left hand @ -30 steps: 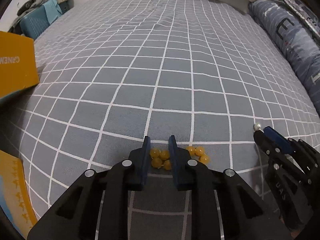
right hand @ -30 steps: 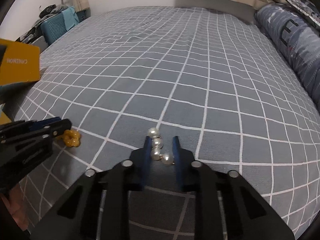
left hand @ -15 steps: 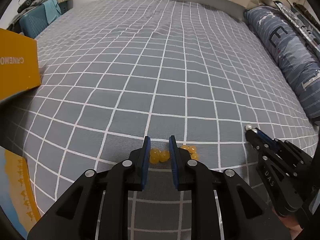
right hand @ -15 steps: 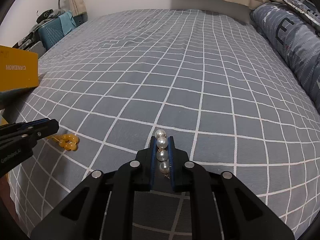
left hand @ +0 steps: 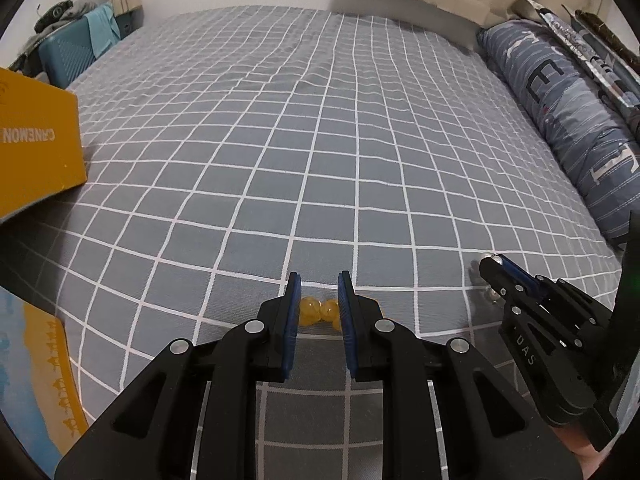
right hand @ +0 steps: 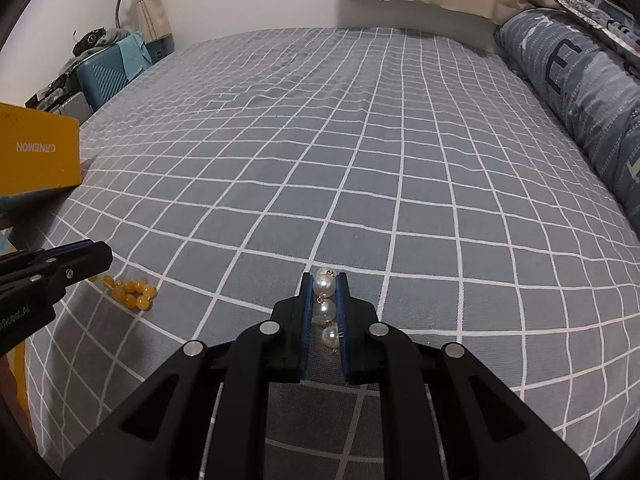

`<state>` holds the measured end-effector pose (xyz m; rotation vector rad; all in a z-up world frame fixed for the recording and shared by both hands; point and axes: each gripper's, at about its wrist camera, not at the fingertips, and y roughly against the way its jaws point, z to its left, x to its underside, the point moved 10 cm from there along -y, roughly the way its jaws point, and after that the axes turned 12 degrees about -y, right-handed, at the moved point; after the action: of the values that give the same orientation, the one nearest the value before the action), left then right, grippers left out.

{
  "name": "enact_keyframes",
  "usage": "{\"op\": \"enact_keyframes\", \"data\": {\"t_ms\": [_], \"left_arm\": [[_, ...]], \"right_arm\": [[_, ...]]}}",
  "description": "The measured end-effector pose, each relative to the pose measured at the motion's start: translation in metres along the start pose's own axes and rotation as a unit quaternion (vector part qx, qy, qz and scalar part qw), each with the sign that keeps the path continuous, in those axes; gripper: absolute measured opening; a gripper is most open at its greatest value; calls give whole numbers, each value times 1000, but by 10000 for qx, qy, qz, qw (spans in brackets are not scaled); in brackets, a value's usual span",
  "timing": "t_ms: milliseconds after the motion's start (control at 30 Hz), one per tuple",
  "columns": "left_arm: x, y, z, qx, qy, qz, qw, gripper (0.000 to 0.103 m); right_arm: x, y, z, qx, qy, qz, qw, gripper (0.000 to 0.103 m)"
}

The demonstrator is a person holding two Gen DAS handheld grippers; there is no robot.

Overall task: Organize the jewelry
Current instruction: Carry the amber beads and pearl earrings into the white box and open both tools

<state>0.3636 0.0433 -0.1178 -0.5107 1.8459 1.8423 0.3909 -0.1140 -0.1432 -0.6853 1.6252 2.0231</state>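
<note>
A string of amber beads [left hand: 319, 312] lies on the grey checked bedspread [left hand: 320, 140], between the blue pads of my left gripper [left hand: 319, 286]. The pads touch the beads on both sides. The amber beads also show in the right wrist view [right hand: 130, 291], lying on the bed beside the left gripper [right hand: 96, 256]. My right gripper [right hand: 324, 282] is shut on a string of white pearls [right hand: 325, 300], just above the bedspread [right hand: 360, 160]. The right gripper shows in the left wrist view [left hand: 492, 266] with a pearl at its tip.
A yellow box [left hand: 36, 144] stands at the bed's left edge, also in the right wrist view [right hand: 36, 152]. A blue striped pillow [left hand: 568, 120] lies along the right side. A teal case [right hand: 108, 72] stands beyond the bed's far left corner.
My right gripper has shut on the pearls and lifted them slightly. My left gripper has narrowed around the amber beads. Both cameras have tilted up a little.
</note>
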Motion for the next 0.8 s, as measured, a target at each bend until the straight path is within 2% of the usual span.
{"op": "enact_keyframes", "data": {"t_ms": [800], "left_arm": [[-3,82,2,-93,-121,-335,9993,18]], "right_arm": [[-11,67,7,96,-320,-180,9993,11]]}}
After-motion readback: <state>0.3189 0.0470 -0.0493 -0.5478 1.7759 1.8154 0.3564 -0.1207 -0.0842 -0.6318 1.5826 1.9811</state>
